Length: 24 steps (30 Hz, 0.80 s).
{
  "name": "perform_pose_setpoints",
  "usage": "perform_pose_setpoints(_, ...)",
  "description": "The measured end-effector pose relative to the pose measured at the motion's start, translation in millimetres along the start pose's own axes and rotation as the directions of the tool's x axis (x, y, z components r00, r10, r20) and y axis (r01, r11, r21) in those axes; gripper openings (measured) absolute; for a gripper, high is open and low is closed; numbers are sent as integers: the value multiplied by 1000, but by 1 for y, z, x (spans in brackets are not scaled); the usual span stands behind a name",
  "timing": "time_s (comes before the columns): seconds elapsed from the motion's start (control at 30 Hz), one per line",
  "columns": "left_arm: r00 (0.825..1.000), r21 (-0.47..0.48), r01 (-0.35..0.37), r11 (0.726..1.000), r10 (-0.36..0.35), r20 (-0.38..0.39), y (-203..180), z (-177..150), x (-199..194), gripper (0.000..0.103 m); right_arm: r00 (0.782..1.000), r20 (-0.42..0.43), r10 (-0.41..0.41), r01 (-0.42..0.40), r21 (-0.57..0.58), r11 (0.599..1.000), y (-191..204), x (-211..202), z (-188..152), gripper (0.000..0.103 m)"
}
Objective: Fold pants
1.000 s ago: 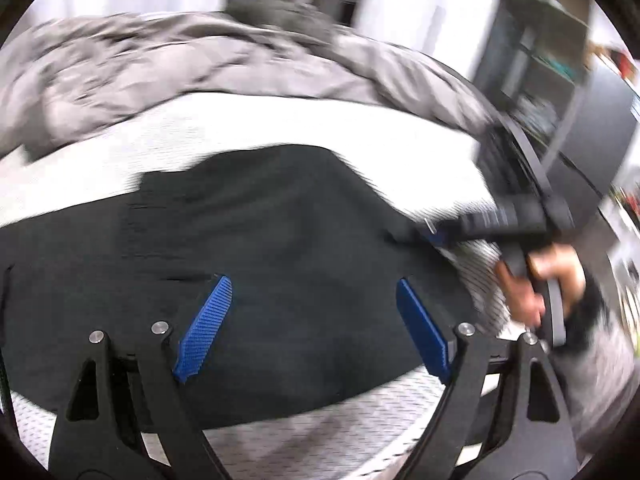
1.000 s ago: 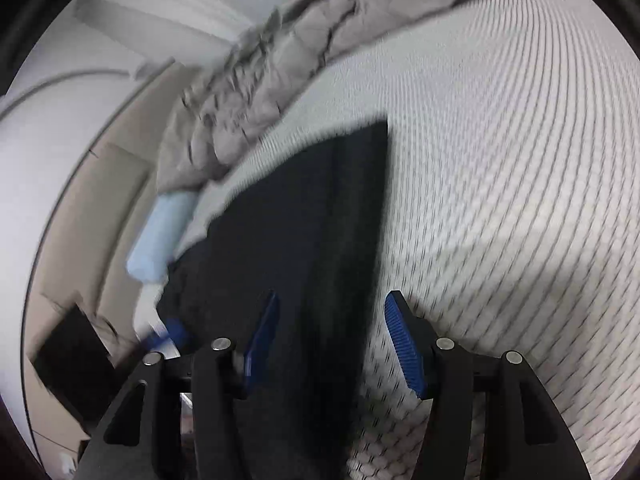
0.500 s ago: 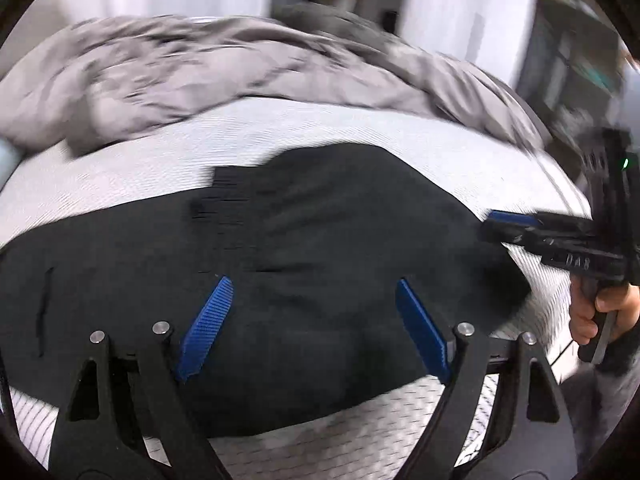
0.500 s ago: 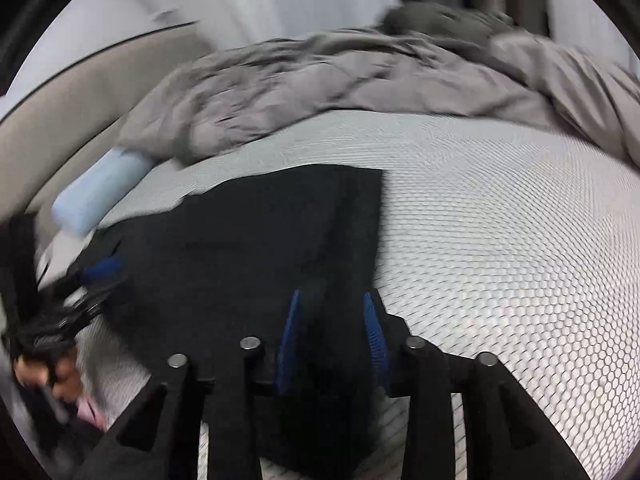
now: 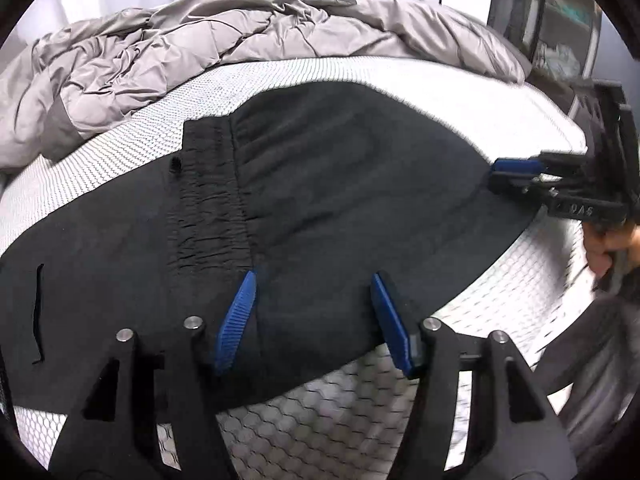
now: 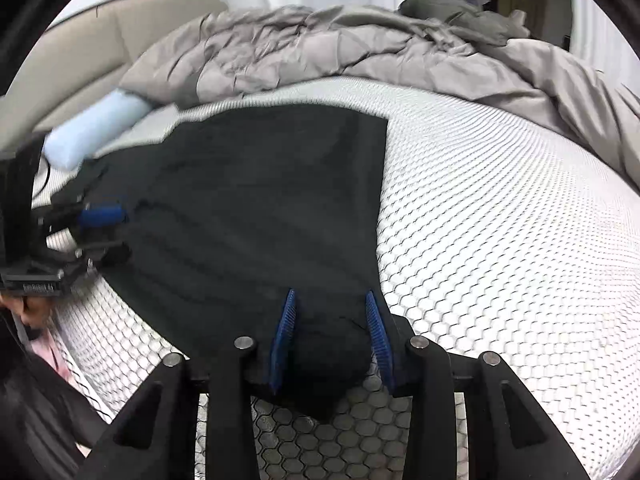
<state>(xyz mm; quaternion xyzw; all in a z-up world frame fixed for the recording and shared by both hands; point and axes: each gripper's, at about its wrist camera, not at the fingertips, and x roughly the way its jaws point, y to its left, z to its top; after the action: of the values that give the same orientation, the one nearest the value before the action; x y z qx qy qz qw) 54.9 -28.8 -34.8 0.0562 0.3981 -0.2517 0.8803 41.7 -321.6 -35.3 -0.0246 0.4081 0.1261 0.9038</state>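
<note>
Black pants (image 5: 320, 200) lie spread on the white mesh mattress, a folded layer over the waistband (image 5: 208, 200). My left gripper (image 5: 314, 316) is open, its blue pads straddling the near edge of the pants. My right gripper (image 6: 330, 336) has its blue pads partly closed around a bunched corner of the pants (image 6: 280, 200) at the near edge. It shows from the side in the left wrist view (image 5: 516, 174), at the right end of the cloth. The left gripper shows at the left of the right wrist view (image 6: 100, 216).
A rumpled grey duvet (image 5: 200, 52) is heaped along the far side of the bed. A light blue pillow (image 6: 92, 132) lies by the beige headboard (image 6: 100, 32). A dark shelf unit (image 5: 548, 20) stands beyond the bed's right end. The mattress edge (image 5: 360, 412) is close below me.
The right gripper swung to face across the bed and its pads closed onto the near corner of the pants. The left gripper's pads narrowed a little over the near edge.
</note>
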Motion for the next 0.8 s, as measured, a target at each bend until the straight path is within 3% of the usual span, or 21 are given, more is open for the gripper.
perform_pose_setpoints(0.07,998,-19,41,999,-40,47,-7,14,-11,58,999,30,42,-42,19,999,4,-3,11,38)
perform_pose_setpoints(0.13,999,-8,19,1000,-19,46,-13,36,-2,58,994,36,104,-105,34,994,15,2,24,41)
perform_pose_setpoints(0.27,997,-29,8,1000,-10,-78,-4,52,40,57,981,-50,189,-188,25,982,49,39,45,41)
perform_pose_setpoints(0.33,997,-29,4,1000,-6,-81,6,45,46,53,983,-110,150,-154,-25,988,57,54,47,41)
perform_pose_setpoints(0.43,997,-52,41,998,-44,-58,21,38,36,52,993,-105,-54,45,-85,995,42,52,43,40)
perform_pose_setpoints(0.47,998,-51,33,998,-36,-56,22,36,35,53,992,-101,-72,66,-70,995,32,47,40,40)
perform_pose_setpoints(0.57,998,-47,-40,998,38,-53,19,33,22,53,997,-79,-22,22,-4,1000,15,34,38,41)
perform_pose_setpoints(0.7,999,-59,-2,998,4,32,10,56,4,53,995,19,93,-94,19,995,28,13,53,47)
perform_pose_setpoints(0.8,999,-38,-23,999,22,-30,9,75,32,53,994,7,106,-106,-3,994,48,30,74,53)
